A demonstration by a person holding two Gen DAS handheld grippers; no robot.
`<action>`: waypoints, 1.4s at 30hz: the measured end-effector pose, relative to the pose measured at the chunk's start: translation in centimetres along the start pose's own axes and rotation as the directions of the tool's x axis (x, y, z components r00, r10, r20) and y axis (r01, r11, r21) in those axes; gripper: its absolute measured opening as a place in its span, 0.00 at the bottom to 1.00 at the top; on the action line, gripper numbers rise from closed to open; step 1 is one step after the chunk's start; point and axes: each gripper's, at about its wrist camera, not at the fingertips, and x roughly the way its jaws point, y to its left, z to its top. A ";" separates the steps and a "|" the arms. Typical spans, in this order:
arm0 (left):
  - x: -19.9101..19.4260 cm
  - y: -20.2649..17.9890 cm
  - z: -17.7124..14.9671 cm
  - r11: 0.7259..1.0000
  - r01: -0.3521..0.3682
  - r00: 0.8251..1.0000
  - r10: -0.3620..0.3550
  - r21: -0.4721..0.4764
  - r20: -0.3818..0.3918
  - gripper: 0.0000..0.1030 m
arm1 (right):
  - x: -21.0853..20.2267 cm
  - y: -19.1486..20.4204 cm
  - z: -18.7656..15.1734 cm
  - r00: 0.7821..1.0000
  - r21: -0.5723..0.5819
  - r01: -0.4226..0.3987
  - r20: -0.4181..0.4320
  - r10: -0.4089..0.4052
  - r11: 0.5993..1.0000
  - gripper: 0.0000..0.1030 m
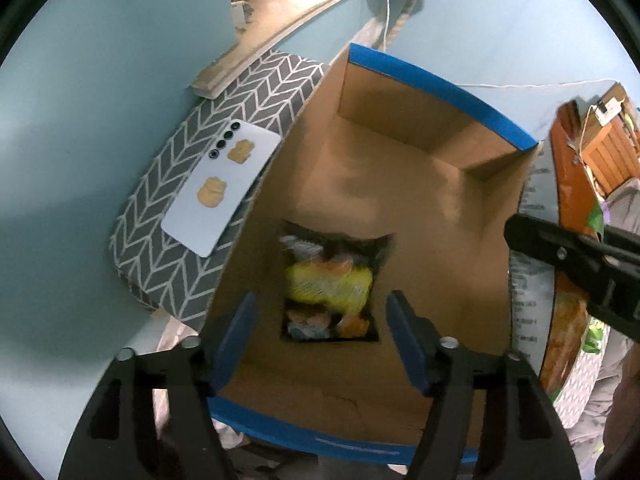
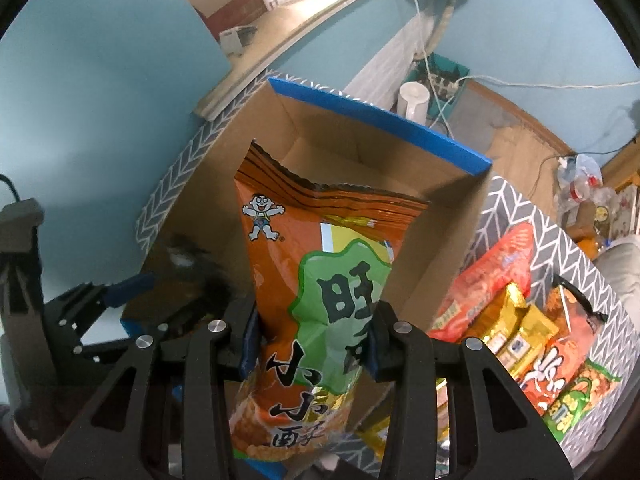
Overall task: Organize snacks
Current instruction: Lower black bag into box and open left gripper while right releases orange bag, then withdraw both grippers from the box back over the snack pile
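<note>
Right hand-held gripper [image 2: 310,344] clenched on an orange snack bag [image 2: 316,280], blue pads [image 2: 249,344] pinching the crinkled foil at mid-height; bag upright, its crimped top edge leaning over the open cardboard box [image 2: 440,216], cartoon boy and a green patch with bold black characters printed on the front. Left hand-held gripper [image 1: 320,332] released, blue fingers [image 1: 236,336] spread wide and empty above the same box [image 1: 400,160]. Inside the box, plain brown walls with a blue-taped rim, and lying on the bottom one dark-edged packet [image 1: 332,284] with a yellow centre, blurred. Seen from the left wrist, the orange bag [image 1: 568,312] hanging just past the box's right wall with the right gripper's black frame [image 1: 580,260] crossing it. Beside the box on the right, a grey bin [image 2: 516,216] of herringbone fabric holding more packets: a red one [image 2: 492,280], a gold one [image 2: 516,328], another orange-red one [image 2: 560,344]. On the left, a matching patterned surface [image 1: 168,168] carrying a pale blue phone [image 1: 220,188] face down, two tan stickers on its back. Behind, a flat blue-green wall [image 1: 80,100] and a worn wooden ledge [image 1: 280,28].
</note>
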 end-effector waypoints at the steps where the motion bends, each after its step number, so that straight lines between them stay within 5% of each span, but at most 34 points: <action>1: -0.2 0.1 0.0 1.000 -0.006 1.000 0.006 0.000 0.006 0.73 | 0.2 0.1 0.1 1.000 0.000 0.003 -0.003 -0.003 1.000 0.38; 10: -1.6 1.6 -0.3 0.998 0.003 1.000 -0.003 -0.058 -0.005 0.73 | 0.7 0.5 0.3 1.000 0.011 0.009 0.000 -0.009 1.000 0.65; 24: -3.3 -1.4 -0.4 0.997 0.067 0.998 -0.067 -0.028 -0.020 0.73 | -2.5 -2.5 -0.9 0.999 0.097 0.036 0.029 -0.039 0.995 0.66; 42: -4.6 -9.4 0.3 0.982 0.130 0.992 -0.128 0.137 -0.022 0.73 | -8.6 -12.3 -7.6 0.990 0.339 0.120 0.031 -0.139 0.933 0.70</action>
